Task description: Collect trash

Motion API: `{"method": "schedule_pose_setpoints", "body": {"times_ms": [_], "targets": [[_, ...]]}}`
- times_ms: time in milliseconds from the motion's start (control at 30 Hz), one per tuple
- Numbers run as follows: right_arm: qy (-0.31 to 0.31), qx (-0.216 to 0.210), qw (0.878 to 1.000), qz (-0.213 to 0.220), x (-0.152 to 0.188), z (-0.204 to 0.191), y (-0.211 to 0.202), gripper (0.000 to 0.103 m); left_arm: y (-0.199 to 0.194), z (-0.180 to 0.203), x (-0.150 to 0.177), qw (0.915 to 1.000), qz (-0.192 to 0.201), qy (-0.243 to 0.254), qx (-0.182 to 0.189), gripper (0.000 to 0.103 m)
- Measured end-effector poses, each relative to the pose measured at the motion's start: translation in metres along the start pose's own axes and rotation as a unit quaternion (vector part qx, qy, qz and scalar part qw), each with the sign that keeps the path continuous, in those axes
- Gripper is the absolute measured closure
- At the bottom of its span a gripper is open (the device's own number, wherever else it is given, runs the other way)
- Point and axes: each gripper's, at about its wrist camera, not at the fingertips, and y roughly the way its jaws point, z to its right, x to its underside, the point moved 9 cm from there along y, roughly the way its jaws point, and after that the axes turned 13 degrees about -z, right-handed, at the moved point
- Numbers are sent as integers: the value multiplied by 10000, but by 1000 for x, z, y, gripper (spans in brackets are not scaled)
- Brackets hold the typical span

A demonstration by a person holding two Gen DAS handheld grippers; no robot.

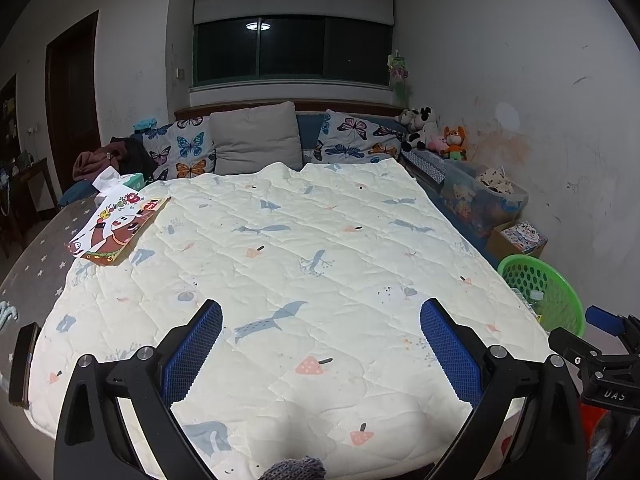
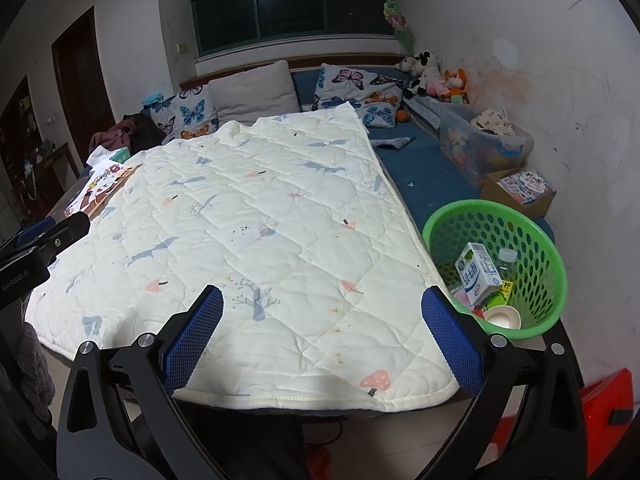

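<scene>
Clearly both empty: left hand-held gripper (image 1: 320,340) wide, right hand-held gripper (image 2: 322,328) wide, marked "DAS".

Basket (image 2: 520,216) right of the quilt (image 2: 248,240), milk carton (image 2: 476,272) and cup (image 2: 502,316) inside.

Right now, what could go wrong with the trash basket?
The green basket sits right at the table's edge, beside the quilt, so a bump from the right gripper might tip it off. The milk carton stands tall among the trash and could tumble out. Both grippers are open and empty; the left gripper hangs over the quilt.
</scene>
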Motion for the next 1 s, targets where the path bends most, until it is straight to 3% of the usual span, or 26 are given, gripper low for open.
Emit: {"method": "schedule_pose_setpoints", "body": {"times_ms": [1000], "targets": [[7, -27, 10000, -32, 0, -3, 3, 4, 6, 1, 6, 9999, -88, -65, 61, 7]]}}
